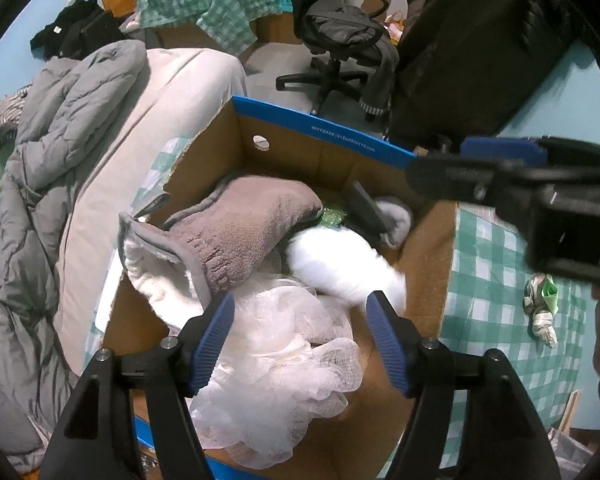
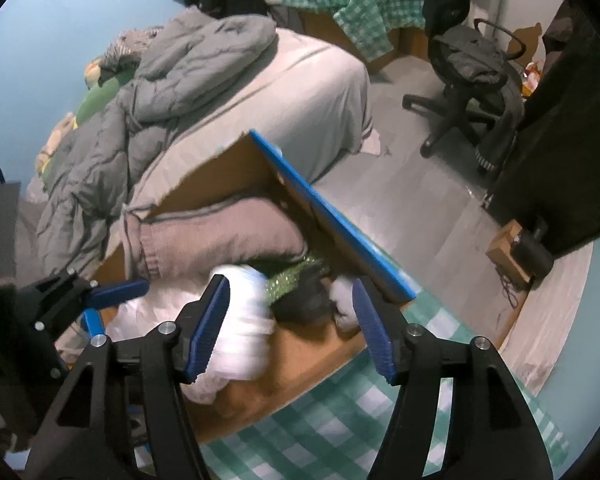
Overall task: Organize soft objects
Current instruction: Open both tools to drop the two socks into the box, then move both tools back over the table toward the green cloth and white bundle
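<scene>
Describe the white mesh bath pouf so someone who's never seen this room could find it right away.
Find the cardboard box with blue edges beside the bed. The bath pouf lies at its near end, under the open left tool. Unlike the taupe knitted blanket and smooth white bundle, it's frilly, see-through netting.

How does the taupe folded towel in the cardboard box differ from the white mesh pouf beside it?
The taupe towel is dense, opaque knit; the white mesh pouf is sheer, ruffled netting. The towel lies folded in a thick roll with grey trim along the far-left side of the cardboard box; the pouf bunches loosely at the near end, between the open left gripper fingers. Both are soft items already inside the box.
</scene>
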Action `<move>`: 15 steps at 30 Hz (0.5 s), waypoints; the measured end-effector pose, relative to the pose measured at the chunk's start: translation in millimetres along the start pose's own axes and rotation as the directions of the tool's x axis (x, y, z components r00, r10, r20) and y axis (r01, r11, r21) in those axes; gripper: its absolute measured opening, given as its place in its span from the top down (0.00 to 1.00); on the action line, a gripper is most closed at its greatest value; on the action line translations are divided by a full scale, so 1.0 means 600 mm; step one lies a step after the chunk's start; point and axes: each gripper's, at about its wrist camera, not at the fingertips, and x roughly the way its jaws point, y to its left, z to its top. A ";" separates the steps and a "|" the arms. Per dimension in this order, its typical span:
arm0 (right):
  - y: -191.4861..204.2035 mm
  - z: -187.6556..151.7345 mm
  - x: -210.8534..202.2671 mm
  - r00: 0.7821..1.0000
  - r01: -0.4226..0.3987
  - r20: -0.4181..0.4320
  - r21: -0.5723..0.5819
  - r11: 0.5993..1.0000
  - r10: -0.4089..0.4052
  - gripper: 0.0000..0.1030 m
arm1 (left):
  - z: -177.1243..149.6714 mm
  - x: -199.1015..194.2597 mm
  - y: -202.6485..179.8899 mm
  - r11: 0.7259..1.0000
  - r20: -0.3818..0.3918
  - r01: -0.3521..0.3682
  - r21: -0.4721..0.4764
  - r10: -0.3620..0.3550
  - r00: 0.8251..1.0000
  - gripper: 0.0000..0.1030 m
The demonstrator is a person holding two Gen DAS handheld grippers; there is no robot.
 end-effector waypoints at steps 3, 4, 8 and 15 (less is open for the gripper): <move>-0.011 0.002 -0.015 1.000 -0.002 0.016 0.017 1.000 0.002 0.37 | 0.001 -0.007 -0.002 1.000 0.003 -0.006 0.004 0.006 1.000 0.32; -0.015 0.001 -0.020 1.000 0.001 0.020 0.021 1.000 -0.001 0.37 | 0.000 -0.011 -0.004 1.000 0.006 -0.006 0.005 0.006 1.000 0.32; -0.026 -0.005 -0.039 0.999 0.013 0.033 0.035 0.999 -0.014 0.37 | 0.000 -0.028 -0.013 1.000 0.024 -0.001 0.008 0.000 1.000 0.32; -0.041 -0.028 -0.074 0.998 0.030 0.054 0.049 0.998 -0.033 0.35 | -0.003 -0.062 -0.036 1.000 0.058 0.008 0.024 -0.009 0.998 0.31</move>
